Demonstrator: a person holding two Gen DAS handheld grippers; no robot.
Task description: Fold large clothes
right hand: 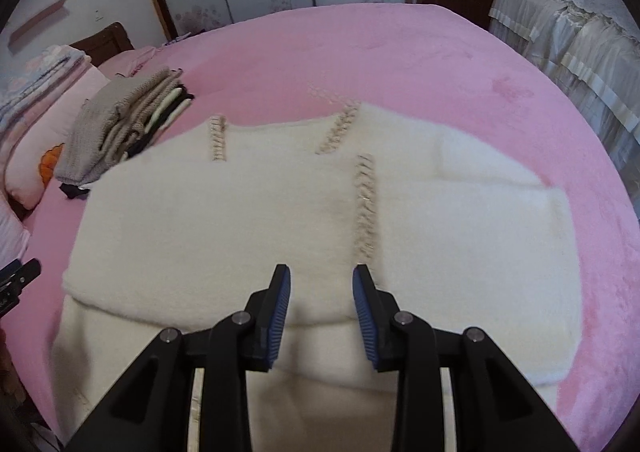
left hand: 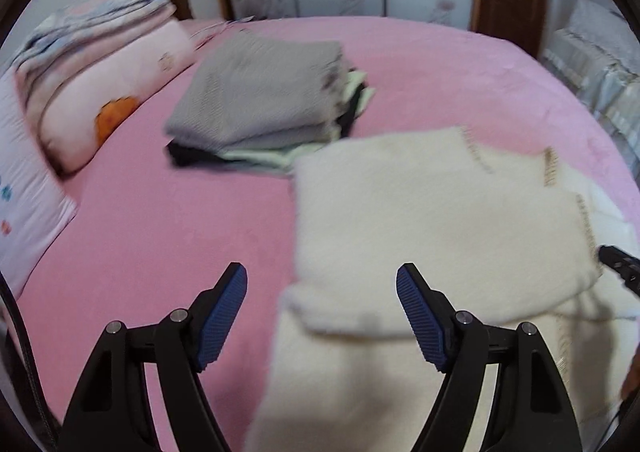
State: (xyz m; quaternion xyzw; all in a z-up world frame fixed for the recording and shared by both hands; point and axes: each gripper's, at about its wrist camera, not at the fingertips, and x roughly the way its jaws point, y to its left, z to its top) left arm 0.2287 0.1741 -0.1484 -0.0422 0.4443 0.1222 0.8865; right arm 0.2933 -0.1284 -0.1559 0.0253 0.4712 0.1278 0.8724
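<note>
Already a good deal of the folding looks done. On the pink bed (right hand: 400, 60) a stack of folded clothes (left hand: 260, 100) sits in the upper middle of the left wrist view, a grey knit on top with dark and pale green pieces showing under it; in the right wrist view the same stack lies at the left edge, beside the pink pillows (left hand: 104, 92).

What is left, by my reading, is the cream sweater (right hand: 240, 220), which fills the centre of the right wrist view. Its upper part lies folded down over the lower part, so a doubled edge runs across the frame just ahead of the fingers, and lines of beige stitching show on top. It is spread wide and not yet brought down to the size of the stack, so I would judge at least one more fold remains, then the move onto the pile.

The left gripper (left hand: 322, 308) hangs above the sweater's left edge in its own view, jaws spread wide with nothing between them. The right gripper (right hand: 322, 308) hovers over the sweater's lower middle, jaws parted more narrowly and also empty; neither pad presses on the cloth.
</note>
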